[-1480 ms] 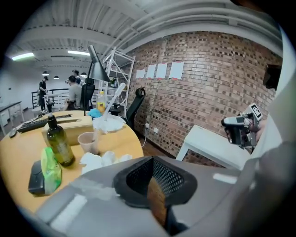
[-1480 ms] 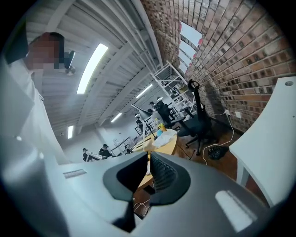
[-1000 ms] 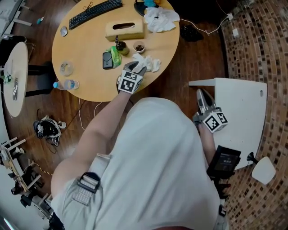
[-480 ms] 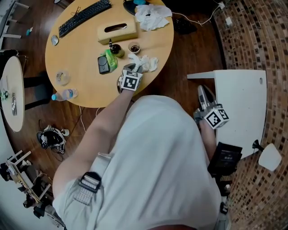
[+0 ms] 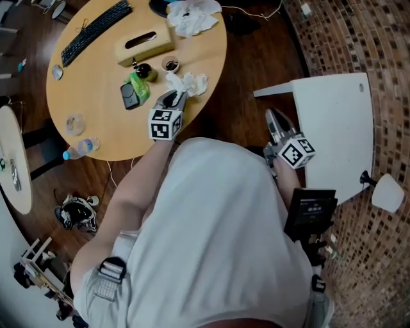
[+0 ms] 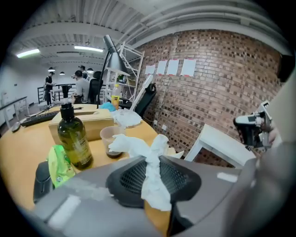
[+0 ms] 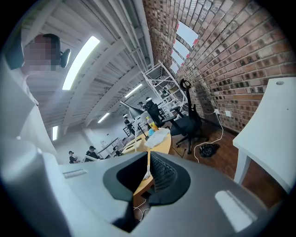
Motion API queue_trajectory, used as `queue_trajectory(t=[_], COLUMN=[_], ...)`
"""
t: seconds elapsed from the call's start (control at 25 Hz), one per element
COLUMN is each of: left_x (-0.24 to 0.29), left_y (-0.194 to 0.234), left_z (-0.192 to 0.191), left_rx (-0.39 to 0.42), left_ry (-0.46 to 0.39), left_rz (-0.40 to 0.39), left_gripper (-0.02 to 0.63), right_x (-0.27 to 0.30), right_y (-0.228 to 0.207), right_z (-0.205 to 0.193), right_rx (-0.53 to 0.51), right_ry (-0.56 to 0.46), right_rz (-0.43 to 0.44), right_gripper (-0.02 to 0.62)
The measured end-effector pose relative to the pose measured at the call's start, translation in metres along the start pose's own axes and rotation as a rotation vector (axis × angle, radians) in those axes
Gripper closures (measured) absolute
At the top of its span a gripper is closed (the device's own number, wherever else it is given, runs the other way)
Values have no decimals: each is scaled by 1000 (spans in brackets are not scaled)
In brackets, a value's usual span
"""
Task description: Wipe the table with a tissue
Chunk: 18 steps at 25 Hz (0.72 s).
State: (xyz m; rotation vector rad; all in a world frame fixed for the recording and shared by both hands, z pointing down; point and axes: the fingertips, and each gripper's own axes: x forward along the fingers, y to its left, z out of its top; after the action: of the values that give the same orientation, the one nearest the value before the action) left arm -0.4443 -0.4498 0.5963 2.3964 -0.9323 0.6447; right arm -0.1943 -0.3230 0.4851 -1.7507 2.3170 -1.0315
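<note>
**White crumpled paper tissue [image 5: 188, 83] [image 6: 138, 146] nipped in my left gripper [image 5: 173, 99] [image 6: 155, 159], on my side of the tissue box**

My left gripper's jaws have just been closing. They now clench the lower tail of the tissue, and the rest ruffles out beyond the tips. It sits over the round pale-wood bench [image 5: 96, 96], nearer me than the tan wooden tissue box [image 5: 144, 43] [image 6: 85, 125] and off past the box's right end in the head view. I cannot tell whether the bunch touches the wood.

Just in front of the box on my side stand a dark olive glass bottle with a black cap [image 5: 142, 70] [image 6: 74, 139] and a small clear plastic cup holding brown liquid [image 5: 170, 64] [image 6: 111, 141]. The cup is the one nearer the tissue. A bright green packet [image 5: 138, 86] [image 6: 58, 164] lies a little further from the box than the bottle does, with a flat black device [image 5: 127, 96] beside it.

Beyond the box's left end lies a long black keyboard [image 5: 93, 32]. A heap of loose white tissues [image 5: 191, 16] [image 6: 126, 118] lies beyond its right end.

My right gripper [image 5: 275, 122] [image 7: 148, 162] hangs well away from the box, off the bench and beside a white side table [image 5: 333, 128] [image 7: 273, 134]. Its jaws are drawn together to a thin slit with nothing gripped.
</note>
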Motion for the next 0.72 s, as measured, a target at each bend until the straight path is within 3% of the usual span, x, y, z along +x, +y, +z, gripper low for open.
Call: queue_trajectory(t=[0.16, 0.44, 0.72], left_x=[-15, 21, 48], left_y=[-4, -106, -149], left_z=[19, 26, 30], left_rx=[27, 169, 230], left_ry=[-34, -4, 42], left_rz=[-23, -290, -474], left_gripper=[520, 526, 528], right_x=[26, -41, -69], right_y=[5, -20, -45], right_z=[-19, 2, -7], right_rx=[5, 44, 90], right_ry=[15, -89, -157], right_rz=[27, -99, -207], right_gripper=[575, 575, 576])
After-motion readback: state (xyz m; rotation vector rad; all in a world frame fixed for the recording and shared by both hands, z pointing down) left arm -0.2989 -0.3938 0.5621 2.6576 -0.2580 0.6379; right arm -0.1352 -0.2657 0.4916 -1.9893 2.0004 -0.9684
